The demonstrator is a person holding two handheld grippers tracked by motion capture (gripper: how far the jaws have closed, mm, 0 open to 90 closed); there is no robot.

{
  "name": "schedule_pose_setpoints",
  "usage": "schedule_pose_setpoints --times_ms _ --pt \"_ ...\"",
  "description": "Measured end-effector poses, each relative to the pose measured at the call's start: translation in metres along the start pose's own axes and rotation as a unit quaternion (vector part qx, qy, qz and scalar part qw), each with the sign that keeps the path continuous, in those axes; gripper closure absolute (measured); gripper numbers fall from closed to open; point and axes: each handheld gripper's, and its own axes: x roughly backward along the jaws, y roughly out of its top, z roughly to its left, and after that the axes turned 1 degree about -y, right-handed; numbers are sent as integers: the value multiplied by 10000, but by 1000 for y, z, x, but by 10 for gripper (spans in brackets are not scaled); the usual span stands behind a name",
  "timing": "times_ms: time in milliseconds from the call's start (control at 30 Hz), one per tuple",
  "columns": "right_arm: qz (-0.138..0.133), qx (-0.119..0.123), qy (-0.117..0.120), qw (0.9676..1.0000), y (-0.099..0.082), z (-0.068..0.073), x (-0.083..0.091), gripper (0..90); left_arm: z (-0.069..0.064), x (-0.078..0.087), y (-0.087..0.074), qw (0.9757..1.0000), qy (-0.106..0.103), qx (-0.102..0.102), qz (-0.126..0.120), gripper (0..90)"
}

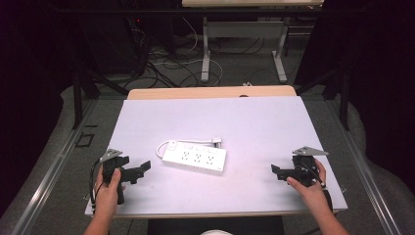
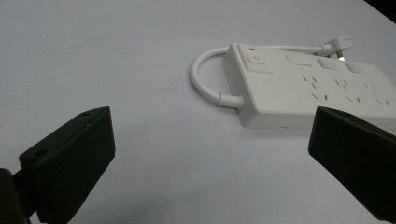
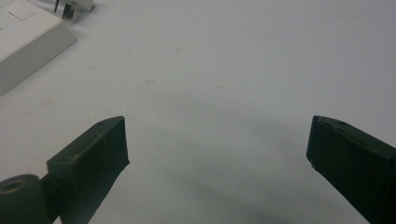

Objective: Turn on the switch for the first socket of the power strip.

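A white power strip (image 1: 195, 158) lies in the middle of the white table (image 1: 254, 122), its short cable looping round to a plug (image 1: 217, 143) behind it. My left gripper (image 1: 141, 169) rests near the front left, held by a hand, jaws wide open and empty, pointing at the strip. In the left gripper view the power strip (image 2: 308, 88) with its switch (image 2: 254, 59) lies just ahead, between the open jaws (image 2: 210, 158). My right gripper (image 1: 277, 172) sits at the front right, open and empty. The right gripper view shows one corner of the power strip (image 3: 28, 39) at the upper left.
Beyond the table's wooden far edge (image 1: 210, 92) are cables on the floor (image 1: 171, 66) and the legs of another desk (image 1: 205, 54). Dark curtains and frame posts stand at both sides.
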Motion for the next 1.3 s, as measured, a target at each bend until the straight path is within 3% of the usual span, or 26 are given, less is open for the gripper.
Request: schedule_pose_setpoints --times_ms 233,367,1300 --pt "7 6 -9 10000 0 0 0 49 6 -1 -5 10000 -9 19 29 6" --pt "-7 16 -3 10000 0 0 0 49 7 -2 -7 9999 -18 -101 104 7" --pt "-4 45 17 10000 0 -1 -1 49 11 -7 -12 9997 40 -47 239 18"
